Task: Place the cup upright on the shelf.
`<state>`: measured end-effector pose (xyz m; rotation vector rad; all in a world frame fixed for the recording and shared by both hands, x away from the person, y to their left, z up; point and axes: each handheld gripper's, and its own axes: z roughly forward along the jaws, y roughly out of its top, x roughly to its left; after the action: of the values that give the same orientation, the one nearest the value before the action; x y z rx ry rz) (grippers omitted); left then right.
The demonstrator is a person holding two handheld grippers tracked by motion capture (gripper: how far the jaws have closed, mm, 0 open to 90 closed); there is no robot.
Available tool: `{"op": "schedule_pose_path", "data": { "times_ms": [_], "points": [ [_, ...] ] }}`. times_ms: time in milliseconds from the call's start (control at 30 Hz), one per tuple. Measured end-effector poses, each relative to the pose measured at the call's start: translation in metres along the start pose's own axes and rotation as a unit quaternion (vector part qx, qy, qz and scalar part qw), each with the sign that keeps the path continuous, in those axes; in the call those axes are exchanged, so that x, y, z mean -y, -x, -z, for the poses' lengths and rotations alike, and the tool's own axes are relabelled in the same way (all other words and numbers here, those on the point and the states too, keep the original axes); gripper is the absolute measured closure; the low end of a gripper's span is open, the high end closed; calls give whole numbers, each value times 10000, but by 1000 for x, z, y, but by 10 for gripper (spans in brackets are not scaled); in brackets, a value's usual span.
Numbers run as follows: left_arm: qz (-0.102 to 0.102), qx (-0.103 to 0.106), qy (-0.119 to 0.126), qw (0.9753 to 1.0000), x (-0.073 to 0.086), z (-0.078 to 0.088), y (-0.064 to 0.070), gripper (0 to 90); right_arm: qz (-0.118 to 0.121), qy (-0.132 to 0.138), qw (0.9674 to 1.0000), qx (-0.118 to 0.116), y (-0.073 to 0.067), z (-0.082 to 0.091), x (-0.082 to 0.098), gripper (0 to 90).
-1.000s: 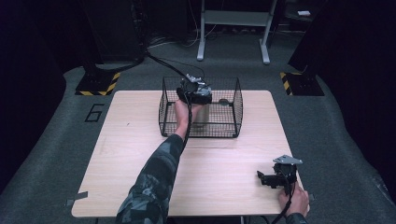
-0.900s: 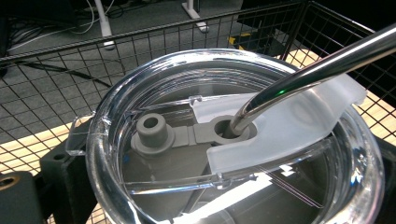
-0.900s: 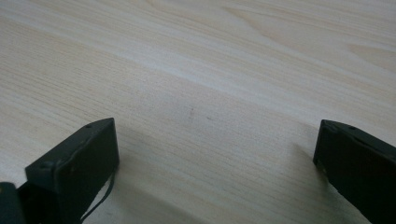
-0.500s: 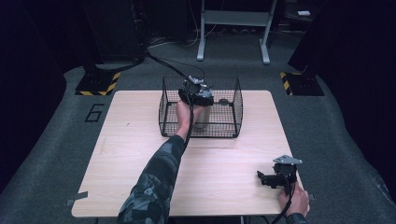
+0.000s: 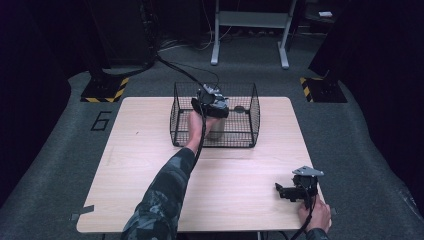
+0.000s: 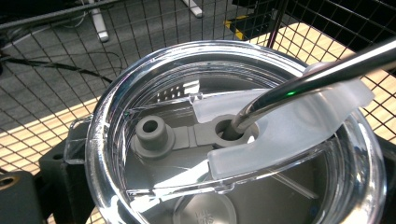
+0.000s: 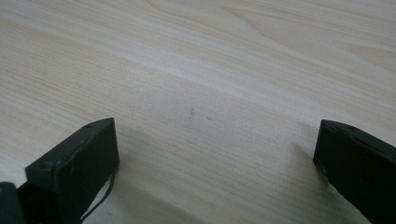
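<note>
With the tumbler (image 5: 216,129) in the wire basket (image 5: 250,107) at the worktop's far side, the left gripper (image 5: 212,100) (grip unclear) risked snagging its metal straw (image 6: 322,70); the right gripper (image 5: 295,191) rested wide open, empty.

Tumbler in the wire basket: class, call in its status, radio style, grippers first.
Left gripper on the tumbler inside the wire basket, grip state unclear. Right gripper open, resting on the table. Metal straw through the clear lid. Nothing in the way.
</note>
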<state>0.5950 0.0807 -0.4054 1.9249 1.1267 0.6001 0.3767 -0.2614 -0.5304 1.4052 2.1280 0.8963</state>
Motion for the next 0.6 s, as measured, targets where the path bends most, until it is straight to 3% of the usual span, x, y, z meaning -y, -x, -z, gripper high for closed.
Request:
{"op": "schedule_pose_path", "data": {
  "times_ms": [233, 333, 367, 600],
  "points": [
    [-25, 55, -184, 9998, -2, 4, -1, 25, -15, 3, 10000, 0, 0, 0, 0, 0],
    [-31, 175, -253, 9995, 0, 7, -2, 0, -25, -8, 10000, -8, 0, 0, 0, 0],
    [-152, 209, -363, 9990, 0, 9, -3, 0, -25, -6, 10000, -5, 0, 0, 0, 0],
    [-192, 328, -408, 9984, -3, 22, -6, 0, -17, -5, 10000, -7, 0, 0, 0, 0]
  ]
}}
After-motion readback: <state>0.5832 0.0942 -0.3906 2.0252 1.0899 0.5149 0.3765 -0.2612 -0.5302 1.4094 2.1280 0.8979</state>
